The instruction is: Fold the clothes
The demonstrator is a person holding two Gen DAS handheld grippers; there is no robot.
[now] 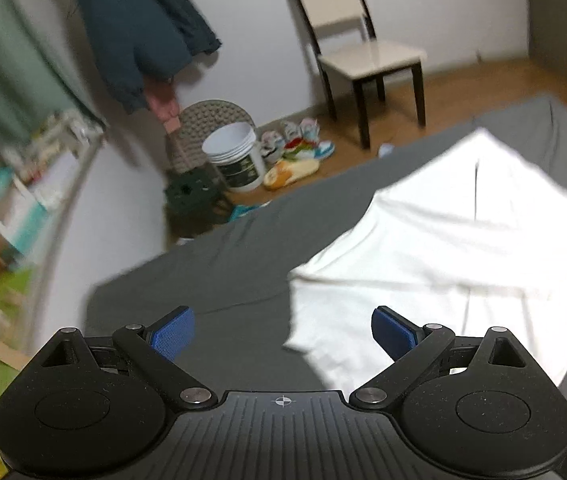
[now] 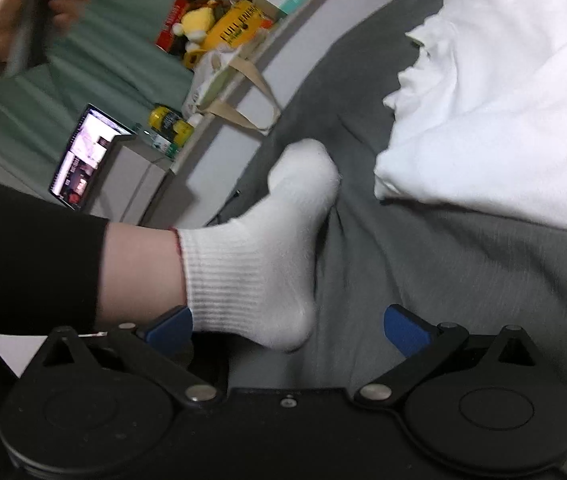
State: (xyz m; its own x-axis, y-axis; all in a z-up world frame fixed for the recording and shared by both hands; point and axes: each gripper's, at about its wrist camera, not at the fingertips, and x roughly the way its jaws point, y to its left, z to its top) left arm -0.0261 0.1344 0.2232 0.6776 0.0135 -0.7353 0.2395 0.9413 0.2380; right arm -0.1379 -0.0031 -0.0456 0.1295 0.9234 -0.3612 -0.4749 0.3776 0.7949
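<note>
Both tongs gape, empty, over the bed.

The left gripper (image 1: 282,336) hovers at the shirt's (image 1: 443,248) near edge; the right gripper (image 2: 287,330) may snag the foot (image 2: 267,240) instead of cloth. Only the right view shows that foot, and the shirt rumpled on the sheet (image 2: 443,280).

Left wrist view: looks forward between its own tongs (image 1: 282,334), low over the grey bed sheet (image 1: 219,256), facing the far wall with a chair (image 1: 357,50).
Right wrist view: sits close above the sheet (image 2: 443,264) behind its tongs (image 2: 288,330), facing a socked foot (image 2: 267,248) and a cluttered shelf (image 2: 243,12).
Shared: the grey sheet and the white garment (image 1: 463,248) (image 2: 503,100), lying to the right in both views.
</note>
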